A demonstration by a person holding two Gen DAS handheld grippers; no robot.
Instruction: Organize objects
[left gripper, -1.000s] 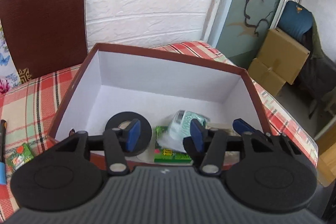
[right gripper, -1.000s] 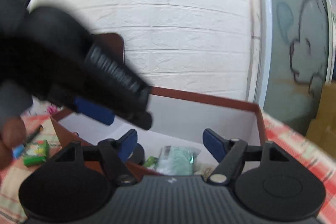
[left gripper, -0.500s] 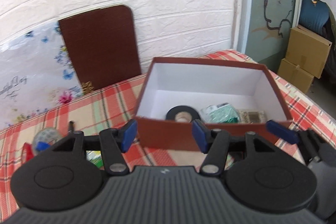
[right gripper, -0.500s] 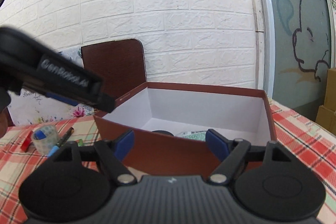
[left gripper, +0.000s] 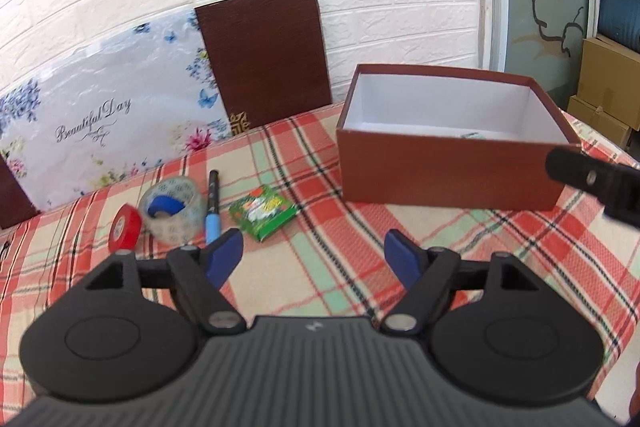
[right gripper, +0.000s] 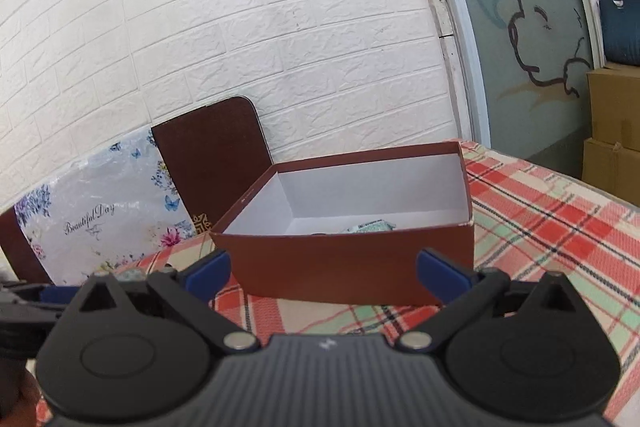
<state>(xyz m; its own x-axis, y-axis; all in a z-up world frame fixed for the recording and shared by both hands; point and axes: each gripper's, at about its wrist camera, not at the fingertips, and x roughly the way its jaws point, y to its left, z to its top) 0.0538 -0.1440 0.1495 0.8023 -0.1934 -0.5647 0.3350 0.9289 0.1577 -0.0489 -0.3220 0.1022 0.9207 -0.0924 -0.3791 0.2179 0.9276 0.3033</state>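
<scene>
A brown box (left gripper: 448, 171) with a white inside stands on the plaid tablecloth (left gripper: 360, 235); it also shows in the right wrist view (right gripper: 344, 267), with a greenish packet (right gripper: 370, 227) just visible inside. On the cloth to its left lie a green packet (left gripper: 264, 212), a blue-capped marker (left gripper: 212, 205), a clear tape roll (left gripper: 172, 209) and a red tape roll (left gripper: 125, 228). My left gripper (left gripper: 314, 259) is open and empty, above the cloth in front of these. My right gripper (right gripper: 324, 269) is open and empty, just before the box's near wall.
A dark brown board (left gripper: 264, 51) and a floral "Beautiful Day" board (left gripper: 104, 115) lean on the white brick wall behind the table. Cardboard boxes (left gripper: 608, 87) stand on the floor at the right. The right gripper's black body (left gripper: 592, 183) shows at the left view's right edge.
Both grippers have pulled back from above the box. The left has swung left and its jaws have opened wider. The loose objects on the cloth have come into view.
</scene>
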